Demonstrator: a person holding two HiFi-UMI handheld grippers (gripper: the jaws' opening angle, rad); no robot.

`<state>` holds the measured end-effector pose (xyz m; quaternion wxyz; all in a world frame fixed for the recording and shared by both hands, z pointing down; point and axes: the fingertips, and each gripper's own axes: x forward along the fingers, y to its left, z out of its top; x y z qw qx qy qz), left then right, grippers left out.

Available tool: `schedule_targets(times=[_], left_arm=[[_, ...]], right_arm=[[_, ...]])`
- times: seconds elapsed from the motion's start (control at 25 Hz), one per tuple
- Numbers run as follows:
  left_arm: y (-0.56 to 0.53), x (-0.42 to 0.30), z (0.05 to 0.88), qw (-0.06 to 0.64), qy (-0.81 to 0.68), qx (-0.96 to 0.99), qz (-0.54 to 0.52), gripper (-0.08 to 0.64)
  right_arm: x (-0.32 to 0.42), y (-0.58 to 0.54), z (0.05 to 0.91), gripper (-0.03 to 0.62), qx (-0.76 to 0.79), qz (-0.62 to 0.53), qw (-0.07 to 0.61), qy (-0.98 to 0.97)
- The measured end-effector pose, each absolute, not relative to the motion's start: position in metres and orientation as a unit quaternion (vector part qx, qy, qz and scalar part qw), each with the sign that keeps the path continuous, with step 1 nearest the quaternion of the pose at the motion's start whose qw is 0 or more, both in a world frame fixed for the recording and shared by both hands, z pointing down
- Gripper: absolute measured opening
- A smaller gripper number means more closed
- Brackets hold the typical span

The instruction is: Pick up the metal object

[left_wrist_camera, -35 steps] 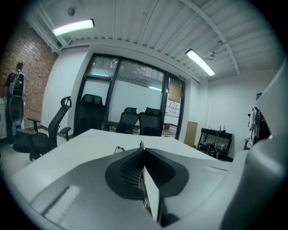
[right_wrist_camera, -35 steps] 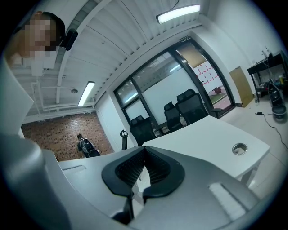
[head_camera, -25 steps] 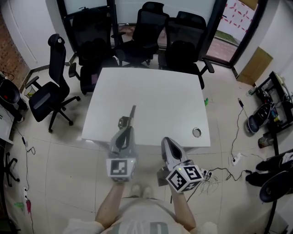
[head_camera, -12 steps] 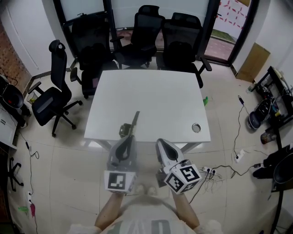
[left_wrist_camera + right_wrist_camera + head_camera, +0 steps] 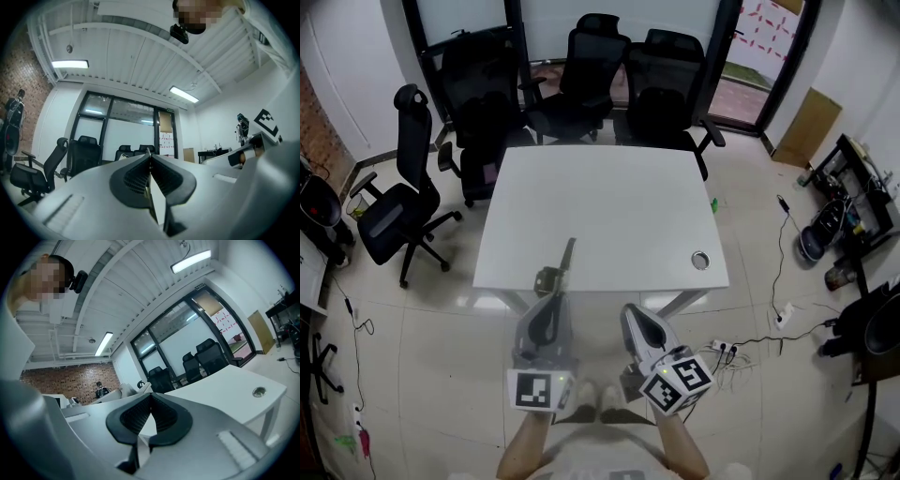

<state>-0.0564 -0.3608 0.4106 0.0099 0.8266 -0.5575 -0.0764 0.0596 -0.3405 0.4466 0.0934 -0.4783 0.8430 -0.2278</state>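
Metal in a dull grey makes up the metal object [image 5: 560,265], a long thin strip with a short folded, bracket-like piece at its near end. It points away from the person over the front part of the white table [image 5: 609,202], close to the front edge and left of the middle. Its near end sits right at the tips of the left gripper [image 5: 555,298]. In the left gripper view the jaws are pressed together, with only a thin sliver showing at their tips, so they appear clamped on the strip's edge. The right gripper [image 5: 629,312] hangs beside it in front of the table edge, its jaws together with nothing between them. The only other thing on the table is a round cable grommet [image 5: 701,260] near the front right corner, well apart from the strip, and nothing blocks the way. Black office chairs [image 5: 581,66] crowd the far side, and one more stands off to the left. A white power strip [image 5: 719,347] with cables lies on the pale tiled floor [image 5: 441,328] to the right. A brick wall [image 5: 311,112] is on the left, and dark-framed glazing runs behind the chairs.
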Motion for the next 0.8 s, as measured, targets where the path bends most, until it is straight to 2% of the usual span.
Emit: schedule_targets(times=[0.28, 0.52, 0.8], left_arm=[[-0.344, -0.072, 0.441, 0.047, -0.562, 0.821, -0.092, 0.008], [-0.298, -0.062, 0.439, 0.027, -0.555, 0.826, -0.096, 0.008], [-0.157, -0.046, 0.44, 0.024, -0.563, 0.82, -0.099, 0.008]], right_arm=[[0.055, -0.299, 0.461, 0.014, -0.49, -0.246, 0.086, 0.832], [0.054, -0.258, 0.451, 0.014, -0.482, -0.223, 0.102, 0.841], [0.06, -0.1, 0.475, 0.012, -0.476, -0.218, 0.101, 0.846]])
